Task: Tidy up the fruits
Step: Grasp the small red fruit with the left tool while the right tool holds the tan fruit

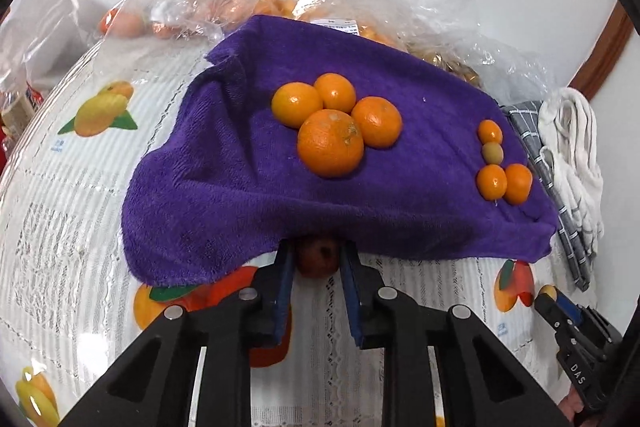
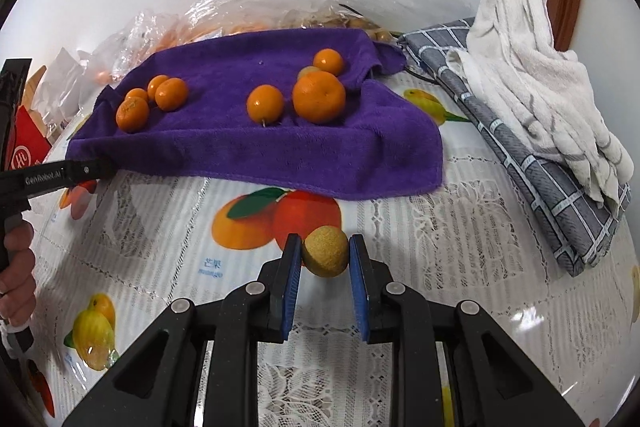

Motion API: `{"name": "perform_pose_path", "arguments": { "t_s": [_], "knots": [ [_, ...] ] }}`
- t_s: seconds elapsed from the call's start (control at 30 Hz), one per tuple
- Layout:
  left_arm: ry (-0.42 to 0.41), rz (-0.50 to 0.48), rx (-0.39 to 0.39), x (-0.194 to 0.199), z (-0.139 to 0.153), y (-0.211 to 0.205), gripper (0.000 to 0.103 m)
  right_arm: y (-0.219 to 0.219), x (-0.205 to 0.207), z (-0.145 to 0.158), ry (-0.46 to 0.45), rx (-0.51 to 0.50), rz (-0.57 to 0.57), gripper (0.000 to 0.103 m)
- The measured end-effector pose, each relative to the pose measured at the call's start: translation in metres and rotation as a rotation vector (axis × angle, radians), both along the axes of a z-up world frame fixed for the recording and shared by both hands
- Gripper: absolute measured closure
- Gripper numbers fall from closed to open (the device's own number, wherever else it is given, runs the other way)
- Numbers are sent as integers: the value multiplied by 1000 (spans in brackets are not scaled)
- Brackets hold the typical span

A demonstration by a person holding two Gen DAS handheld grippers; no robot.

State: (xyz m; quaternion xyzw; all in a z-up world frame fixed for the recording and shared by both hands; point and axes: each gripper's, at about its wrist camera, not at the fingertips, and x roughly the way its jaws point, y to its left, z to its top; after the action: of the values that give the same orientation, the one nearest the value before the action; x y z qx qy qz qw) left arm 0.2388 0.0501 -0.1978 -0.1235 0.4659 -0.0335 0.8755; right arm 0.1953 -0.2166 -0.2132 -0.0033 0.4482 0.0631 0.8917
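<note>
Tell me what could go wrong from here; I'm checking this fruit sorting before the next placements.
1. The left gripper is shut on a dark reddish fruit right at the purple towel edge; it may snag the cloth and set the oranges rolling.
2. The right gripper pinches the round yellowish fruit only at its fingertips, so it could slip.

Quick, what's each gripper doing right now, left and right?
Left gripper: shut on a dark reddish fruit at the purple towel's edge.
Right gripper: shut on a yellow-green fruit.
</note>
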Motion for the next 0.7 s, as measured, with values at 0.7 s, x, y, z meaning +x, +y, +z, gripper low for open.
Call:
{"name": "perform_pose_path", "arguments": {
  "t_s": [0.7],
  "knots": [
    [-140,10,45,-92,88,31,81,11,-44,82,-130,105,-16,79]
  ]
}}
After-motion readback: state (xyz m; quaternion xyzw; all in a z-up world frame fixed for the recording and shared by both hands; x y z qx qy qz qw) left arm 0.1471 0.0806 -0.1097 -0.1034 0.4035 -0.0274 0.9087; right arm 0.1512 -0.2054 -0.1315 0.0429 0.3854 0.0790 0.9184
